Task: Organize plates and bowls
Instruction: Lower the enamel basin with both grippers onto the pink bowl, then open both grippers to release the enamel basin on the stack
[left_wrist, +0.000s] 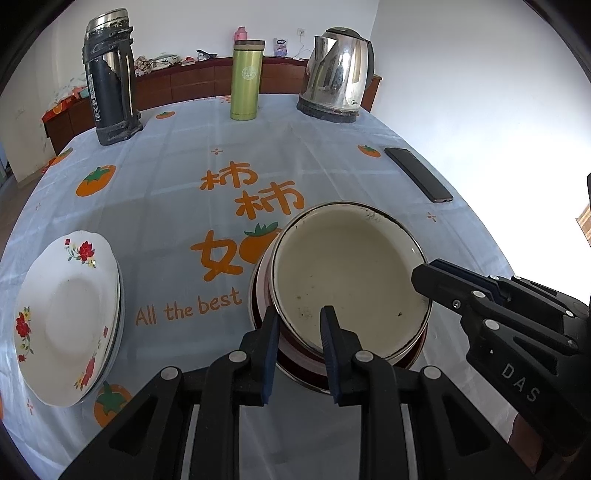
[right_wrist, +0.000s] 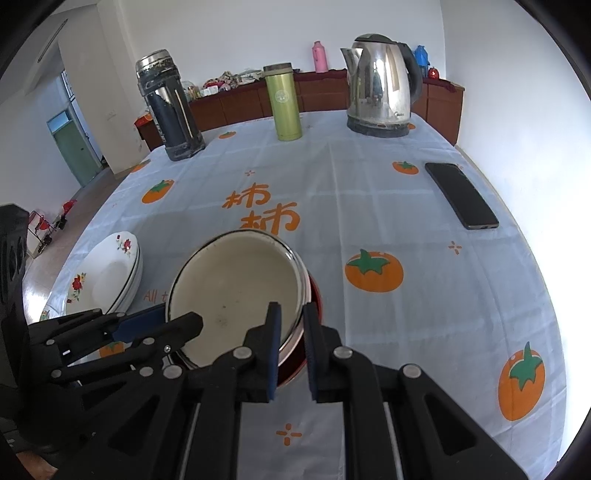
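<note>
Both grippers straddle the near rim of the cream bowl (left_wrist: 347, 280), nested in a red bowl (right_wrist: 314, 314) mid-table, left gripper (left_wrist: 301, 354) and right gripper (right_wrist: 291, 350) with jaws narrowly apart, seemingly to steady it, floral plates (left_wrist: 66, 314) stacked leftward.

My worktop (left_wrist: 177, 206) wears a pale blue persimmon-print cloth. On it I see stacked bowls (left_wrist: 351, 273), stacked flowered plates (left_wrist: 66, 317), a dark flask (left_wrist: 110, 81), a green bottle (left_wrist: 246, 79), a steel kettle (left_wrist: 338, 75) and a black phone (left_wrist: 417, 173).
</note>
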